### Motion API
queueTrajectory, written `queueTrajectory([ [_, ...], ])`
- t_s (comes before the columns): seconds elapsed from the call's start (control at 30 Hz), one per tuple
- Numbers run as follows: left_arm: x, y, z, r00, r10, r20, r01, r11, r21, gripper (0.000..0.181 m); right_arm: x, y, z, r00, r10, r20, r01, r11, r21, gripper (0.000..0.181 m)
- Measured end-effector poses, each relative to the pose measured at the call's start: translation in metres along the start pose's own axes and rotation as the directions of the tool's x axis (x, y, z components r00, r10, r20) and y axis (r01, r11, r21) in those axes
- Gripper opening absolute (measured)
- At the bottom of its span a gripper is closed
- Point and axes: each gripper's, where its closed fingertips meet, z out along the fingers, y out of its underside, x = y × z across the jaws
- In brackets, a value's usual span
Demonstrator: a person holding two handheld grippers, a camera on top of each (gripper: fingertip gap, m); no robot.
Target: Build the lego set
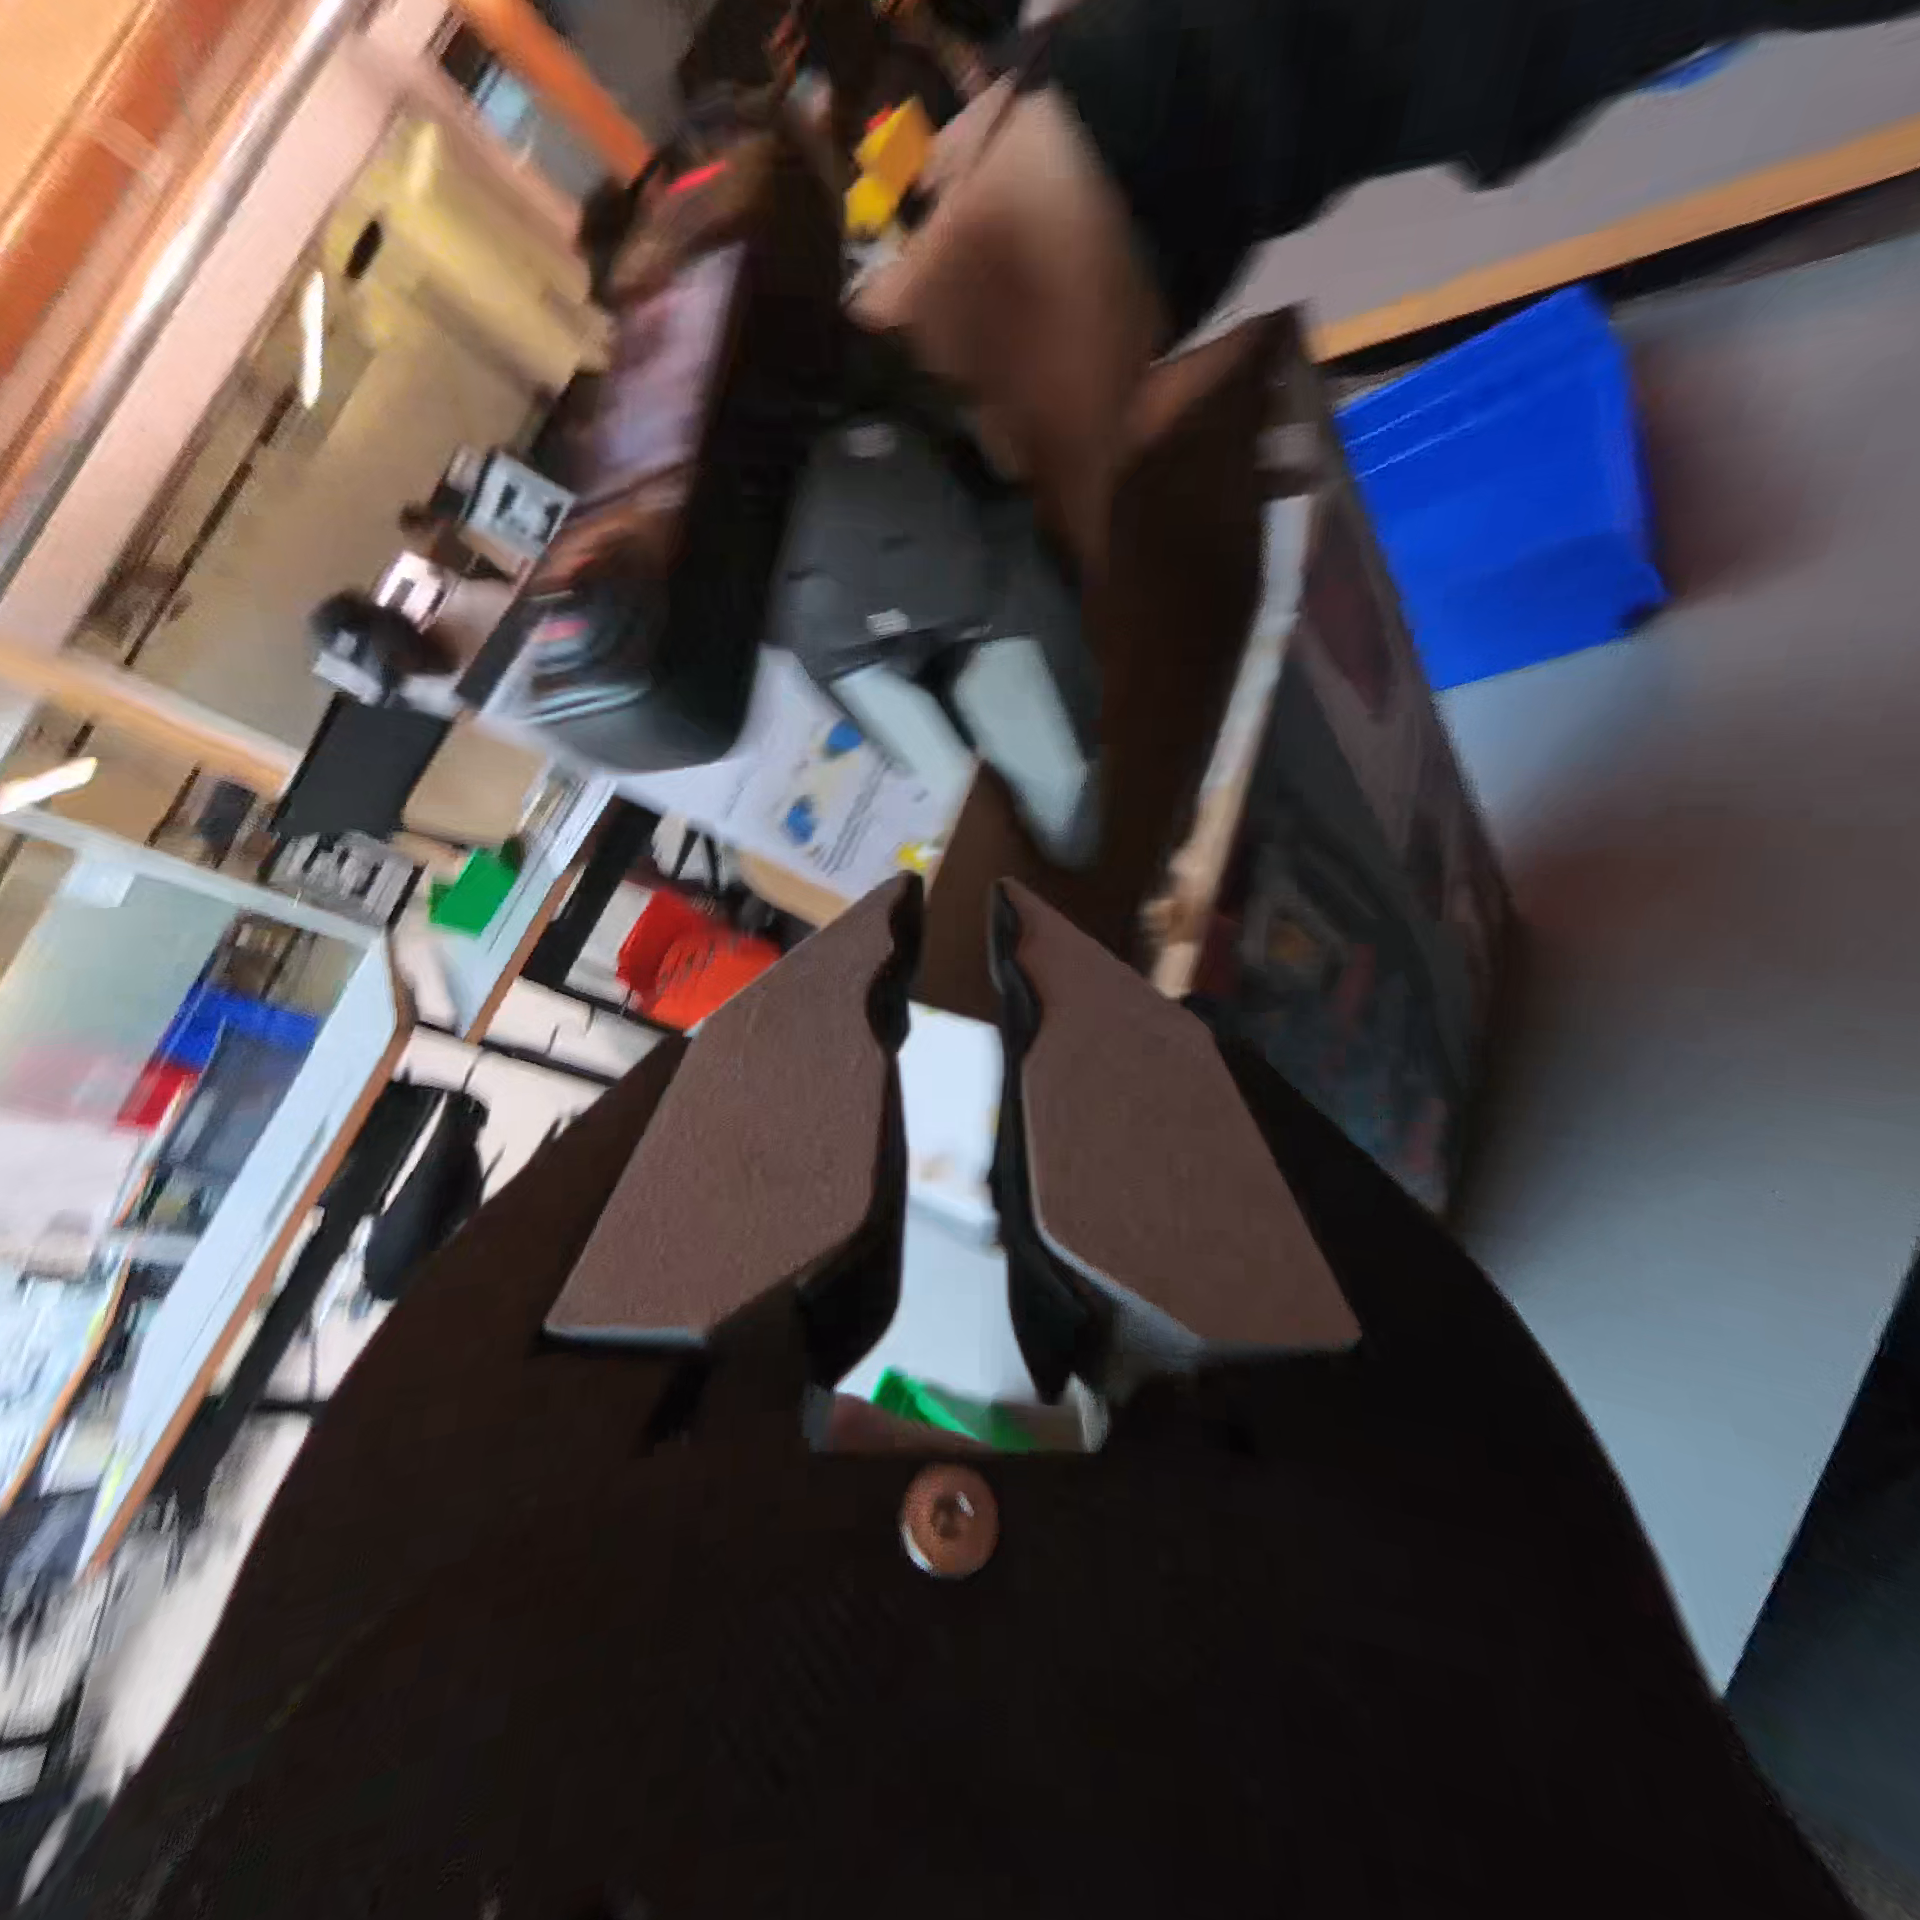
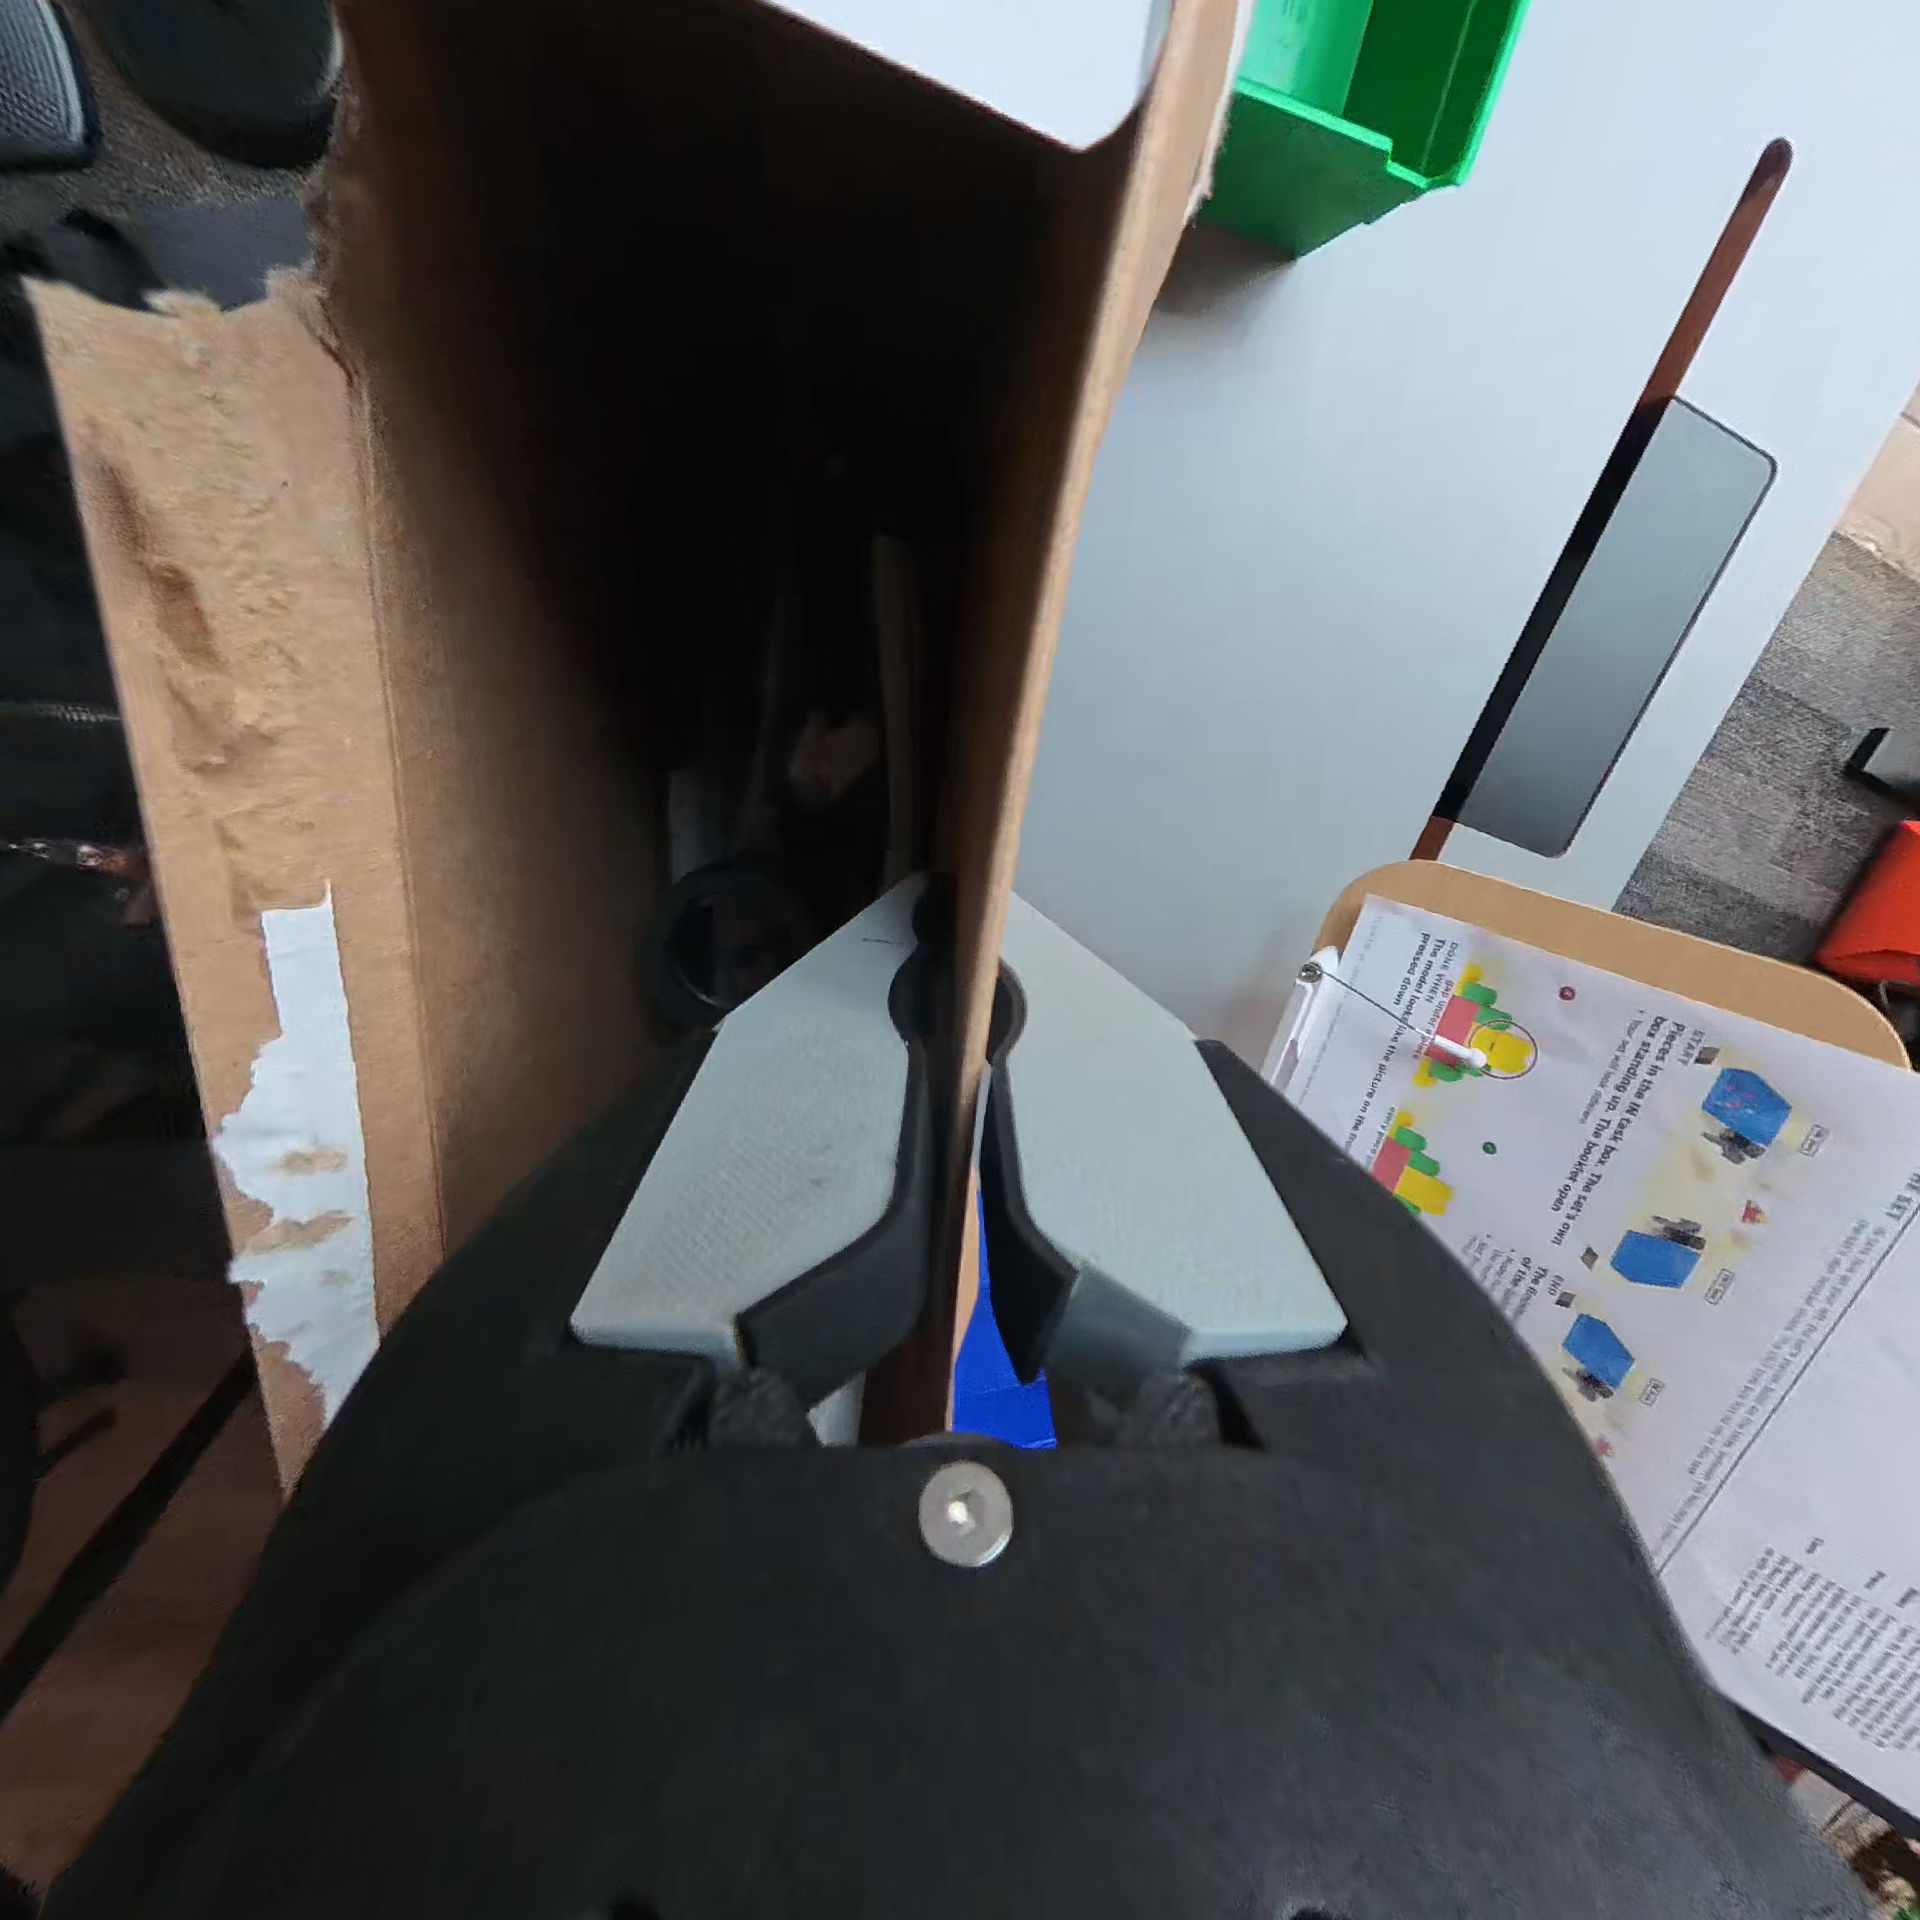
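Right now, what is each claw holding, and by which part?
The right claw is clamped on the cardboard box, pinching the edge of its side wall. The left claw holds nothing; its jaws stand slightly apart in the air.

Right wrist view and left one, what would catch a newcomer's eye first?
In the right wrist view, the right gripper is shut on the wall of an open cardboard box that fills the frame's middle. A bright green bin sits top right, an instruction sheet lower right. The left view is blurred; a blue bin stands out upper right.
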Motion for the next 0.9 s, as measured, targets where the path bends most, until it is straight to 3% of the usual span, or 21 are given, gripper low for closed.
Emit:
queueTrajectory([
  [0.03, -0.014, 0.007, 0.001, 0.999, -0.037, -0.003, 0.037, 0.997, -0.066, 0.022, 0.000, -0.002, 0.000, 1.000, -0.009, 0.004, 0.009, 1.000, 0.002, 0.000],
  [0.1, -0.027, 0.026, 0.015, 0.993, -0.101, -0.052, 0.087, 0.972, -0.220, 0.041, -0.001, -0.004, 0.000, 1.000, -0.026, 0.017, 0.026, 1.000, 0.013, 0.000],
  [0.2, -0.018, 0.053, 0.041, 0.972, -0.137, -0.189, 0.058, 0.925, -0.376, 0.045, -0.004, -0.006, 0.000, 0.998, -0.057, 0.024, 0.057, 0.998, 0.022, 0.000],
  [0.23, -0.011, 0.052, 0.046, 0.950, -0.187, -0.249, 0.078, 0.917, -0.391, 0.021, -0.003, -0.006, 0.000, 0.998, -0.062, 0.021, 0.062, 0.998, 0.022, 0.001],
  [0.27, -0.005, 0.051, 0.050, 0.929, -0.217, -0.300, 0.084, 0.913, -0.400, 0.011, -0.003, -0.007, 0.000, 0.997, -0.067, 0.025, 0.066, 0.998, 0.024, 0.003],
  [0.37, -0.005, 0.056, 0.059, 0.909, -0.295, -0.293, 0.138, 0.879, -0.456, 0.005, 0.003, -0.004, 0.001, 0.997, -0.071, 0.021, 0.071, 0.997, 0.018, 0.005],
  [0.5, -0.003, 0.053, 0.061, 0.873, -0.404, -0.274, 0.272, 0.869, -0.414, 0.005, 0.003, 0.005, -0.005, 0.993, -0.085, 0.086, 0.079, 0.995, 0.069, 0.004],
  [0.73, 0.002, 0.043, 0.077, 0.893, -0.359, -0.271, 0.231, 0.883, -0.409, 0.004, 0.004, 0.041, -0.020, 0.991, -0.072, 0.109, 0.070, 0.997, 0.023, 0.001],
  [0.9, 0.000, 0.040, 0.086, 0.898, -0.342, -0.276, 0.209, 0.885, -0.416, 0.005, 0.011, 0.056, -0.030, 0.996, -0.056, 0.069, 0.057, 0.998, -0.015, 0.011],
])
